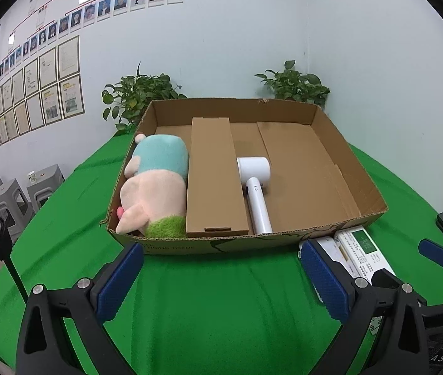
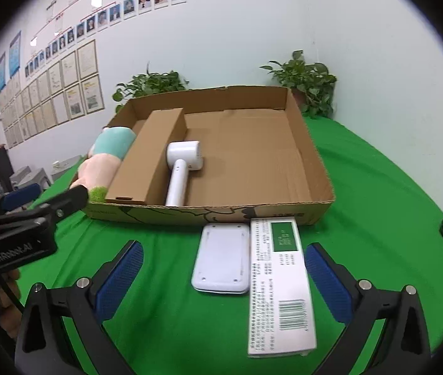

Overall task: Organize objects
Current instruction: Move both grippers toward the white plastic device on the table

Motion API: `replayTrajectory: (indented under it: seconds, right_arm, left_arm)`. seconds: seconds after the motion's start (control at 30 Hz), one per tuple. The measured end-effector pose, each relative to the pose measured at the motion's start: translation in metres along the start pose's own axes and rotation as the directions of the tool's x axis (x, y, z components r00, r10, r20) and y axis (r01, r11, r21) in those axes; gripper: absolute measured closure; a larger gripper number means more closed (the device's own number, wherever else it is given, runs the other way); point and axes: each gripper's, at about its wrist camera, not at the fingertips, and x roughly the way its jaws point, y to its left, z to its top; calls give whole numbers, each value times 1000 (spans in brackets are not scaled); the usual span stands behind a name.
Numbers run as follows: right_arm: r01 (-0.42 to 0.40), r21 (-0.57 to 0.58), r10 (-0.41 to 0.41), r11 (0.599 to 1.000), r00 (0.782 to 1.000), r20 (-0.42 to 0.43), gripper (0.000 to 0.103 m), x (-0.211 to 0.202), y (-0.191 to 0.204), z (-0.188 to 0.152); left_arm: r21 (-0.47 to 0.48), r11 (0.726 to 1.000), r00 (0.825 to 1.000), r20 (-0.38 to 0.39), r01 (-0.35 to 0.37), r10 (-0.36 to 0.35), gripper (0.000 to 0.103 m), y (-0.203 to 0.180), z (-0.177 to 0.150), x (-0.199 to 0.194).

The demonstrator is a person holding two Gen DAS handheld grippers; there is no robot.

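Standing beside the green table (image 2: 377, 168), I see 2 things not yet packed: a flat white device (image 2: 221, 257) and a long white carton (image 2: 280, 284), lying side by side and touching, just in front of the cardboard box (image 2: 321, 172). Inside the box are already a plush toy (image 1: 155, 184), a long brown carton (image 1: 215, 175) and a white hair dryer (image 1: 255, 184). The right gripper (image 2: 224, 278) hovers over the 2 things, spread wide and holding nothing. The left gripper (image 1: 221, 278) is also spread wide and empty, over bare cloth. I think the next step is to take the white carton. It is better to pinch it across its narrow width, near the middle, so it does not tip, and without catching the device beside it.
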Motion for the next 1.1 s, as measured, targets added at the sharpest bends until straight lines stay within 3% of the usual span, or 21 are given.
replayTrajectory:
  seconds: [0.83, 1.1]
  right_arm:
    - [8, -30, -9, 1000, 1000, -25, 0, 11, -2, -2]
    - [-36, -16, 36, 999, 999, -4, 0, 8, -7, -4]
  left_arm:
    - [-13, 997, 997, -7, 76, -76, 1, -4, 3, 30]
    - [-18, 993, 993, -15, 113, -114, 3, -6, 1, 35]
